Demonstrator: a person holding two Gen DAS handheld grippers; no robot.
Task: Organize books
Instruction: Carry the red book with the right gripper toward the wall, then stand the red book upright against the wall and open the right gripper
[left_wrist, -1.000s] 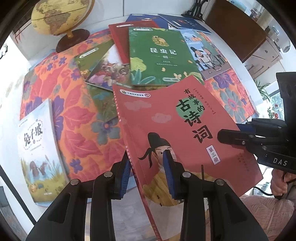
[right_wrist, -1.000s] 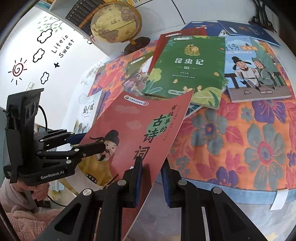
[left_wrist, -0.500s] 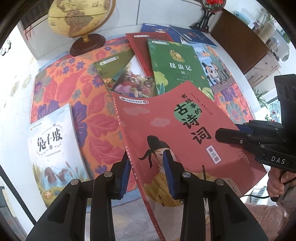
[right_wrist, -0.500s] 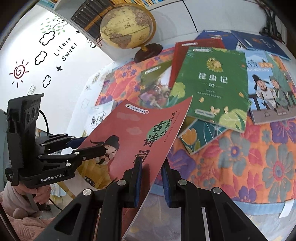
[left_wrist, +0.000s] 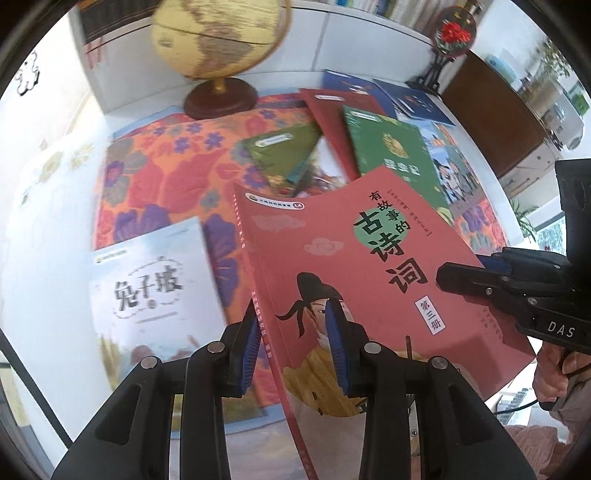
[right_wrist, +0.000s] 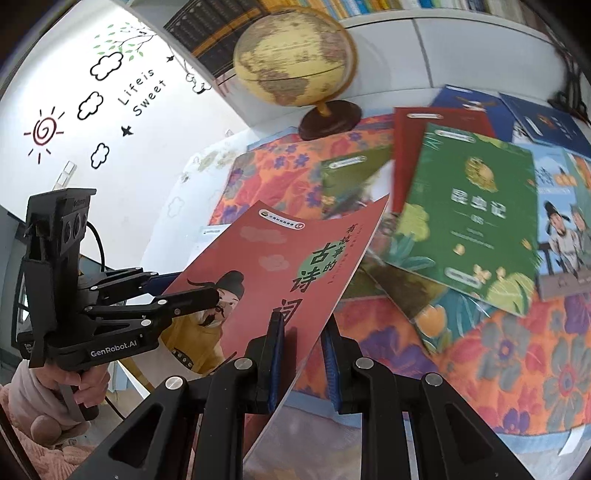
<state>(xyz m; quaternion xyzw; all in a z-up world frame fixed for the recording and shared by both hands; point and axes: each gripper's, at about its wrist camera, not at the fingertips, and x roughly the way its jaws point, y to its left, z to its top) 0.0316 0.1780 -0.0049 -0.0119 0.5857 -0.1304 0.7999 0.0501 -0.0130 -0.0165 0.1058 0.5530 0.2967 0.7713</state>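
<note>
A red poetry book (left_wrist: 354, 266) with a robed man on its cover is held in the air above the near edge of the table. My left gripper (left_wrist: 295, 343) is shut on its spine edge. My right gripper (right_wrist: 301, 347) is shut on its opposite edge; the book also shows in the right wrist view (right_wrist: 280, 266). A white book (left_wrist: 147, 288) lies flat at the table's left. A green book (right_wrist: 476, 210), a dark red book (right_wrist: 410, 147), a blue illustrated book (right_wrist: 565, 229) and dark blue books (right_wrist: 546, 122) lie scattered at the back right.
A floral orange cloth (left_wrist: 155, 173) covers the table. A globe on a wooden base (left_wrist: 218, 48) stands at the back left. A bookshelf (right_wrist: 332, 7) runs behind the table. A wooden cabinet (left_wrist: 498, 118) stands at the right.
Both grippers have carried the red book toward the left and nearer me; the scattered books slid right in view and the white book now appears larger at the left.
</note>
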